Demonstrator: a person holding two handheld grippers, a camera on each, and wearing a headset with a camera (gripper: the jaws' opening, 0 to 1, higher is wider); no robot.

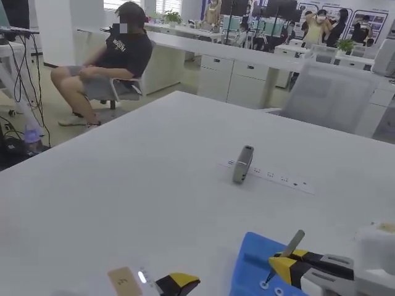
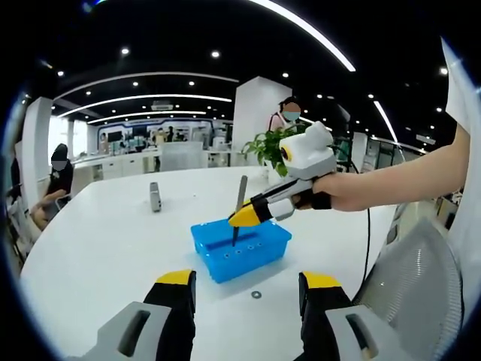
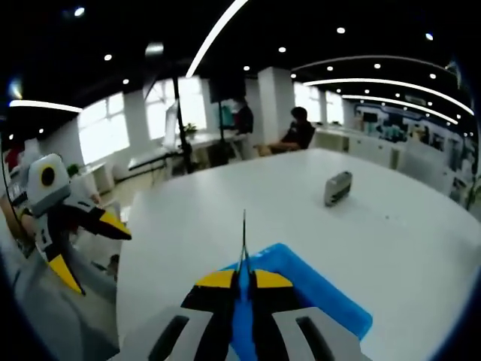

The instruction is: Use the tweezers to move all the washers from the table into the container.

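One small ring-shaped washer (image 2: 256, 294) lay on the white surface (image 2: 113, 248) beside one shallow blue container (image 2: 225, 269). The right gripper (image 3: 243, 282) pinched slim grey tweezers (image 2: 240, 194); the left gripper (image 2: 248, 280) stood spread.

A grey device (image 1: 242, 164) stands at the end of a white power strip (image 1: 278, 176); a person (image 1: 120, 55) sits well behind.

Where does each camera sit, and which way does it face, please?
Head view: on the headset, facing forward and down over the table; the left hand-held gripper and right hand-held gripper show at the bottom.
Left gripper view: on the left hand-held gripper, facing along its open jaws at the container and a washer; the person's hand shows.
Right gripper view: on the right hand-held gripper, facing along its clamped tweezers over the container.
Shared: both gripper views show the container.
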